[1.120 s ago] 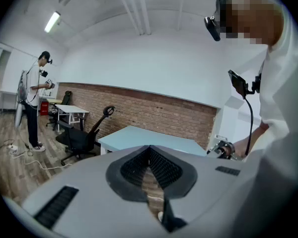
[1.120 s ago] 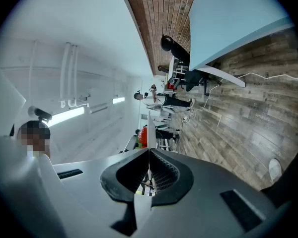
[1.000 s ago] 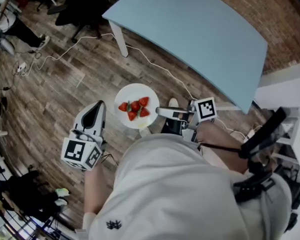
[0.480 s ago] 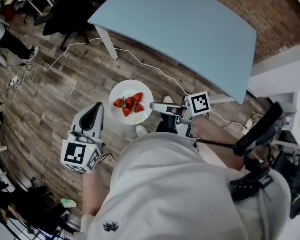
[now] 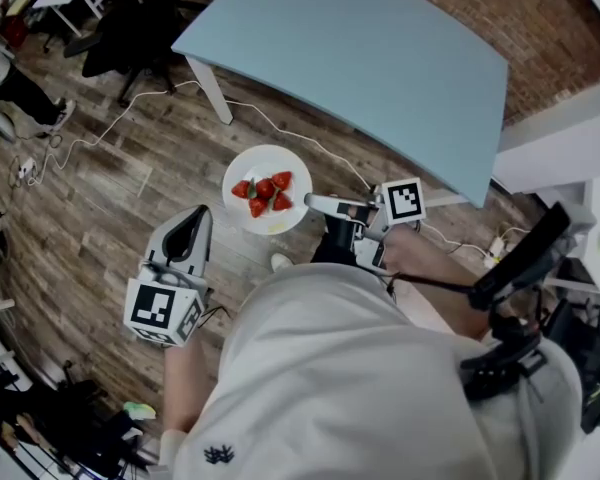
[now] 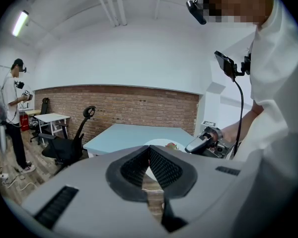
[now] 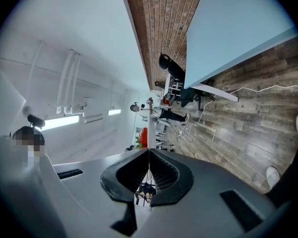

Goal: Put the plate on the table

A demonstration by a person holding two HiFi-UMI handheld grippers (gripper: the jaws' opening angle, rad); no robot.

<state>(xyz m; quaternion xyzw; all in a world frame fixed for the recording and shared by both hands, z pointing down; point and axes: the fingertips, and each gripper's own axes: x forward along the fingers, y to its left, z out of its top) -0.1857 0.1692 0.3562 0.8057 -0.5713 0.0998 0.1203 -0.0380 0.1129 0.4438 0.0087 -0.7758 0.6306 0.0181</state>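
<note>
since the left gripper (image 5: 197, 213) hangs clenched on nothing out at the side, the plate (image 5: 266, 160), carrying strawberries (image 5: 263, 194), has no second support. it rides above the floor, pinched at its rim by the right gripper (image 5: 311, 202) alone, short of the light blue table (image 5: 380, 58). risk: a one-edge hold lets it tip and the fruit roll off; the thin rim may also slip from the pads. count: two grippers, one plate, five strawberries as best i can tell, one table.
</note>
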